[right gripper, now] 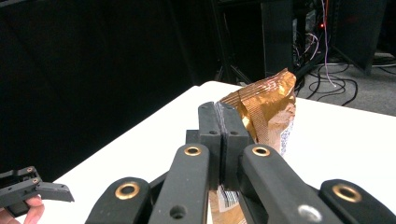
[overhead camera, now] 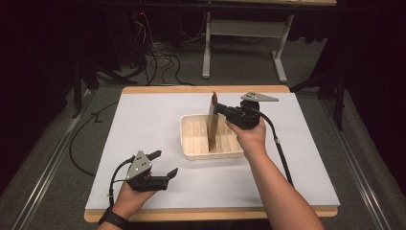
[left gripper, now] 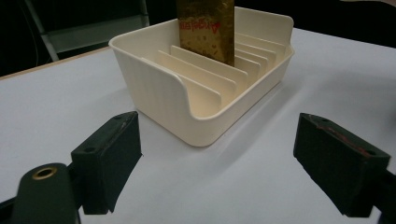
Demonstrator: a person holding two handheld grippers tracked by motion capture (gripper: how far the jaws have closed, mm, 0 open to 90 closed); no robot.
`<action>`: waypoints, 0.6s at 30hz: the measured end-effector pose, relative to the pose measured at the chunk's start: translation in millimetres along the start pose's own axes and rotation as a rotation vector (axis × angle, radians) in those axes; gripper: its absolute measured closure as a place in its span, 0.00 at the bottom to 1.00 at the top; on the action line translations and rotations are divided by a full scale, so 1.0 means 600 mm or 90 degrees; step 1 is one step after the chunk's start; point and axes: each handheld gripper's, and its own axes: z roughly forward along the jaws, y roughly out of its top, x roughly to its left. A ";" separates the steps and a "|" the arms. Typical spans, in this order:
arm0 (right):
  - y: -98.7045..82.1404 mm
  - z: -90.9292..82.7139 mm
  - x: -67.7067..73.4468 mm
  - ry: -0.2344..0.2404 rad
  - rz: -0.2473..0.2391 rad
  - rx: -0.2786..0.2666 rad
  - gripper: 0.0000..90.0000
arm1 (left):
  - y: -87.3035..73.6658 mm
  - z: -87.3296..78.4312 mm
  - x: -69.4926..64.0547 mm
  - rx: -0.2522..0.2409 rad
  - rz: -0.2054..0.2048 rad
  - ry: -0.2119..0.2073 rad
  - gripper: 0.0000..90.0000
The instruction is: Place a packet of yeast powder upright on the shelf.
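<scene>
Hand-held gripper on the left (overhead camera: 160,165), low in the frame's lower left, rests on the white surface (overhead camera: 143,124) with jaws apart and nothing between them. Farther up, the right hand-held gripper (overhead camera: 216,108) is clamped on the top edge of a gold-brown packet (overhead camera: 211,122), held upright in a slot of the cream divider tray (overhead camera: 189,143) at centre — the placing step, I judge. Next calls for seating it, then releasing. Whether the packet's foot touches the tray floor is hidden — its print is unreadable.

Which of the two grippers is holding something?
The right gripper, over the cream tray: its jaws are shut on a gold packet. The left gripper, near the table's front edge, is open and holds nothing.
</scene>
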 end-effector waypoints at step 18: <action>-0.031 -0.004 -0.005 0.002 0.012 0.003 1.00 | -0.001 0.001 -0.001 0.004 0.003 -0.002 0.17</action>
